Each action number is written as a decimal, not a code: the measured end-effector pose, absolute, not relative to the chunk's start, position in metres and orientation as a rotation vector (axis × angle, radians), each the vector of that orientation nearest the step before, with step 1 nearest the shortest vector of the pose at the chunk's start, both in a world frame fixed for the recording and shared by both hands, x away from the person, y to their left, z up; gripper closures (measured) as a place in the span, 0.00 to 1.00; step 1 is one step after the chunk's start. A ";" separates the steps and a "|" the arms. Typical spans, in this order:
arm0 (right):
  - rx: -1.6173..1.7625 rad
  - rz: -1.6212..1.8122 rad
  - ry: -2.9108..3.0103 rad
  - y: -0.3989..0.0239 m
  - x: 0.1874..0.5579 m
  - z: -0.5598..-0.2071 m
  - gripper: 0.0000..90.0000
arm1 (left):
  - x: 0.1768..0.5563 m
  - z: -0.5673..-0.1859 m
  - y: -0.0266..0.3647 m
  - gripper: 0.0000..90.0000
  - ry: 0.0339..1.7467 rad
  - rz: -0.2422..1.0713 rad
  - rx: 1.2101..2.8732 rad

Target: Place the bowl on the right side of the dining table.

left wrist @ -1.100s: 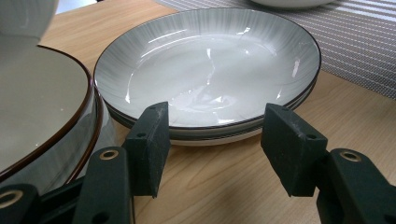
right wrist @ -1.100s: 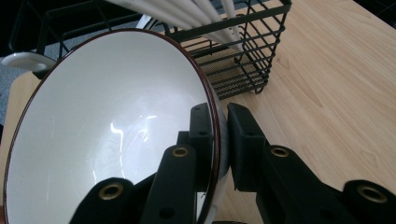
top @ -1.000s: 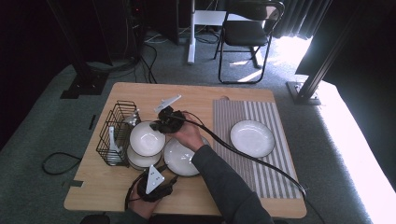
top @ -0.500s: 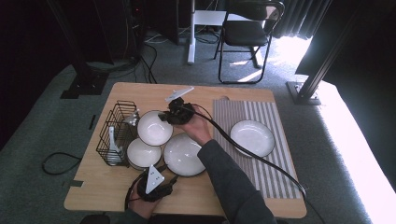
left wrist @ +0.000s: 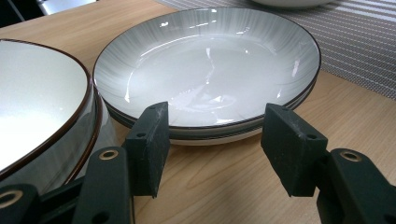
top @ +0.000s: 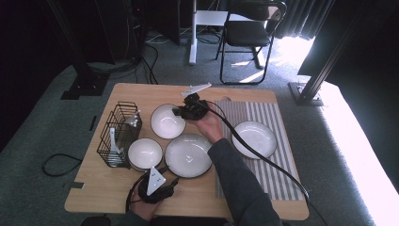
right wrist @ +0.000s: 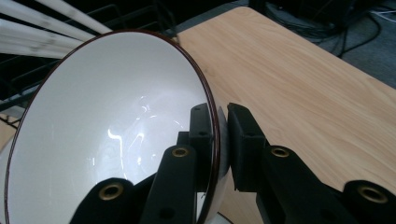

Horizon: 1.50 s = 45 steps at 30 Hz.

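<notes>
My right gripper pinches the rim of a white ceramic bowl with a thin dark-brown edge, one jaw inside the wall and one outside, as the right gripper view shows. In that view the bowl is tilted, its open side turned toward the camera, with the pale wooden tabletop behind it. In the high view the bowl sits toward the far middle of the tabletop, just beside the black wire rack that holds white utensils.

My left gripper rests at the near edge of the tabletop with its jaws standing wide apart and nothing between them. Just ahead of them lies a wide shallow grey-white plate with a dark rim, which seems to sit on a second plate of the same kind. A smaller white bowl with a brown edge stands just to its left.

Another white plate rests on the grey striped cloth mat on the right side of the tabletop, apart from the rest.
</notes>
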State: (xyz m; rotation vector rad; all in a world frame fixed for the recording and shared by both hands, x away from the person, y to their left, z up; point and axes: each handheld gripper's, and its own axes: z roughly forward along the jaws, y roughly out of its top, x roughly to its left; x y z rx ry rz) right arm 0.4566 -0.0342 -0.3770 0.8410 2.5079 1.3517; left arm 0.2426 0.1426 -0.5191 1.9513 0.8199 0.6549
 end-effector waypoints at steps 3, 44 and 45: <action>0.875 1.348 2.486 -0.046 0.460 -0.377 0.90 | 0.243 -0.519 0.143 0.48 0.821 0.655 1.951; 1.196 1.251 2.296 -0.156 0.471 -0.412 0.90 | 0.243 -0.519 0.143 0.48 0.824 0.653 1.946; 1.204 1.248 2.294 -0.159 0.471 -0.412 0.90 | 0.243 -0.519 0.143 0.48 0.824 0.653 1.946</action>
